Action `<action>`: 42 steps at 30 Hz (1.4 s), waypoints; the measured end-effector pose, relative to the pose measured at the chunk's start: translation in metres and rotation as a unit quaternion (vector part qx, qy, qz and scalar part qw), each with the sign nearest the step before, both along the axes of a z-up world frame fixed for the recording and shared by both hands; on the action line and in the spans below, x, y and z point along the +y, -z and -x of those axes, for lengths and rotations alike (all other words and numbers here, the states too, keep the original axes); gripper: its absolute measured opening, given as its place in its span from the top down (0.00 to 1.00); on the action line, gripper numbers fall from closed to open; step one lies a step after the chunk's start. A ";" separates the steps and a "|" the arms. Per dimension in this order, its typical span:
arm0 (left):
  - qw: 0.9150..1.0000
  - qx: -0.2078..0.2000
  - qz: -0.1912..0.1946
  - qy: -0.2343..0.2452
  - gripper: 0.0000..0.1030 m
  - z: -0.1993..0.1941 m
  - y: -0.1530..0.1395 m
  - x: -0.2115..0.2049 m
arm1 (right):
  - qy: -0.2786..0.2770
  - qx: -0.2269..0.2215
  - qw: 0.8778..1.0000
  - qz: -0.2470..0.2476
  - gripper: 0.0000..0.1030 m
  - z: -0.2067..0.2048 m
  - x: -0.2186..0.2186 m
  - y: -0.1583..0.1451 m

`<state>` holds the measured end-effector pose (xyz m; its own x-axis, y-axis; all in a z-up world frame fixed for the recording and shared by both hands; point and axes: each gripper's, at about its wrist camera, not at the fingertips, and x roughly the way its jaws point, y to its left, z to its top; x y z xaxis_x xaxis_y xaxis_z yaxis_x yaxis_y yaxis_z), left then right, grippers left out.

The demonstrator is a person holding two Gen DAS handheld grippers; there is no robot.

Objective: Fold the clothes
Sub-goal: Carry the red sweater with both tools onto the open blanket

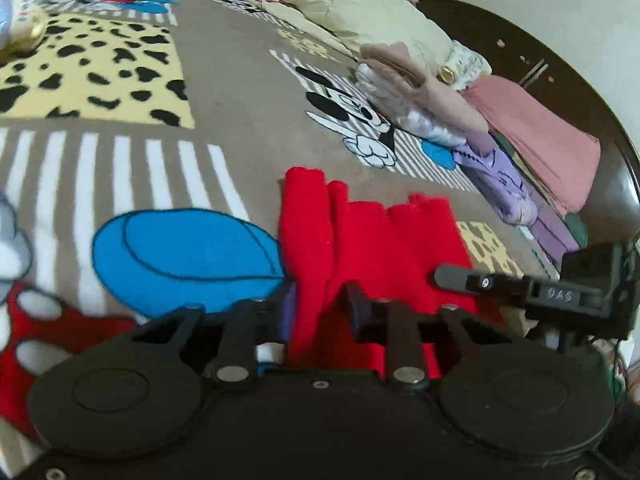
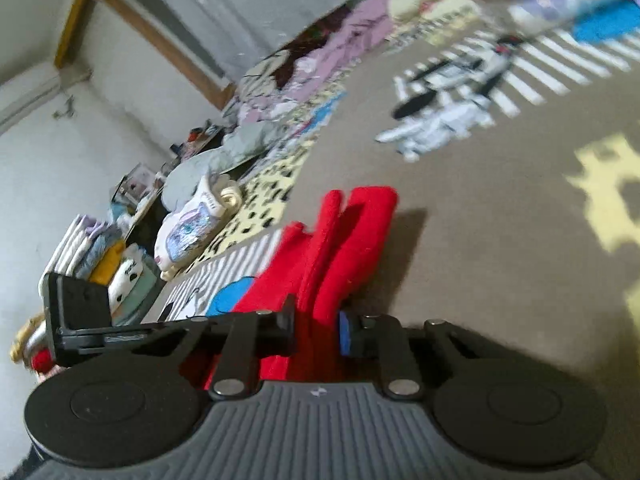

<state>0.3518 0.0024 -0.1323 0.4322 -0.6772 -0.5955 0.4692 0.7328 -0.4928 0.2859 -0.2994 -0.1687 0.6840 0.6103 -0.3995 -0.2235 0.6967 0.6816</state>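
Red garment [image 1: 360, 240] bunched in folds on a cartoon-print blanket [image 1: 232, 92], running from 6 o'clock toward centre in both views. Left gripper [image 1: 322, 312] clenched on its near edge, cloth pinched between the jaws. Right gripper [image 2: 318, 326] likewise clamped on red fabric; folded clothes [image 1: 500, 132] stacked at 2 o'clock.

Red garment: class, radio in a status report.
Both grippers, left and right, shut on red garment. Bunched on blanket. Nothing in the way.
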 end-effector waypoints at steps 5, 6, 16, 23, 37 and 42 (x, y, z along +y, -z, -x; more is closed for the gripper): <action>0.999 -0.023 0.014 -0.019 0.87 -0.004 -0.008 0.011 | -0.006 -0.030 0.999 0.014 0.81 -0.018 0.018 -0.014; 0.999 -0.034 0.020 -0.027 0.88 -0.004 -0.012 0.016 | -0.005 -0.036 0.999 0.012 0.81 -0.023 0.020 -0.016; 0.985 -0.120 0.046 -0.115 0.88 -0.023 -0.040 0.050 | -0.029 -0.093 0.995 0.025 0.81 -0.090 0.040 -0.042; 0.980 -0.105 0.032 -0.164 0.87 -0.037 -0.033 0.071 | -0.048 -0.088 0.994 0.052 0.77 -0.132 0.072 -0.038; 0.978 -0.089 0.026 -0.185 0.54 -0.038 -0.028 0.079 | -0.018 -0.060 0.996 0.068 0.59 -0.126 0.058 -0.044; 0.982 -0.095 0.003 -0.162 0.55 -0.039 -0.022 0.063 | -0.042 -0.057 0.992 0.109 0.59 -0.126 0.076 -0.035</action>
